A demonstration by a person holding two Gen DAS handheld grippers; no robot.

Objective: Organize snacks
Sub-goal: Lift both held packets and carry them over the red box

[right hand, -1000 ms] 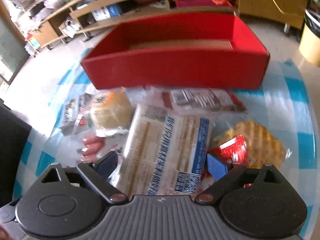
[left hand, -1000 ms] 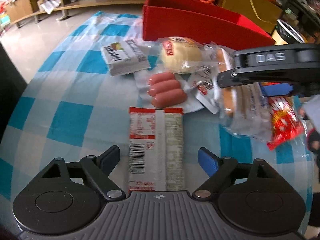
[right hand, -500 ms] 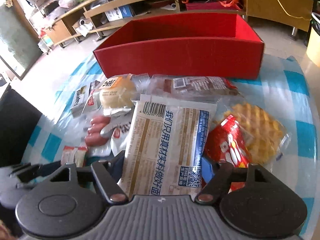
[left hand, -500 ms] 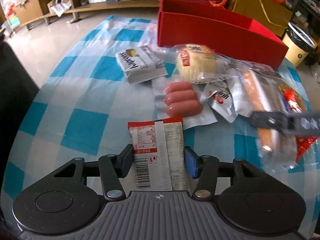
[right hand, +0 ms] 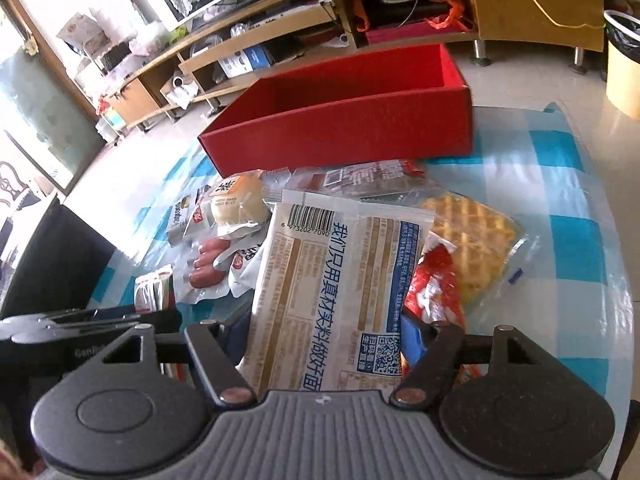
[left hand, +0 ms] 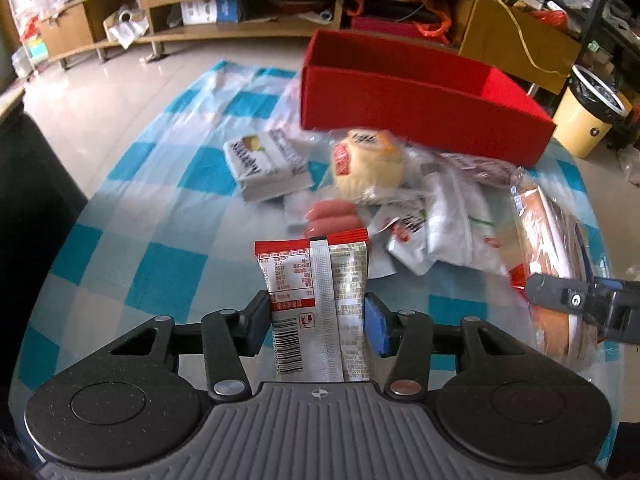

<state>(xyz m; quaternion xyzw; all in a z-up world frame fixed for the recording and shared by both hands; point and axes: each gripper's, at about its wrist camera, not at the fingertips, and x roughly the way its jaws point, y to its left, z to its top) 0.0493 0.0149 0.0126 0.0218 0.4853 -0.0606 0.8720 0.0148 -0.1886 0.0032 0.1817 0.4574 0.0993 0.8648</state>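
Observation:
My left gripper [left hand: 316, 326] is shut on a red-and-white snack packet [left hand: 316, 292] and holds it above the checked tablecloth. My right gripper [right hand: 324, 338] is shut on a large white bread bag with blue print [right hand: 340, 292], lifted above the pile. The red box [left hand: 420, 92] stands open at the far side and shows empty in the right wrist view [right hand: 352, 116]. On the cloth lie a round bun [left hand: 368, 164], pink sausages [left hand: 332, 220], a white cracker pack [left hand: 268, 164], a waffle [right hand: 472, 236] and a red wrapper [right hand: 436, 284].
The table has a blue-and-white checked cloth [left hand: 140, 240] under clear plastic. A yellow bin [left hand: 588, 120] stands on the floor at right. Wooden shelves [left hand: 200, 4] run along the back. A dark chair [right hand: 48, 264] is at the left edge.
Both grippers closed on their packets and lifted them off the table. The left closed on the red-and-white packet, the right on the bread bag.

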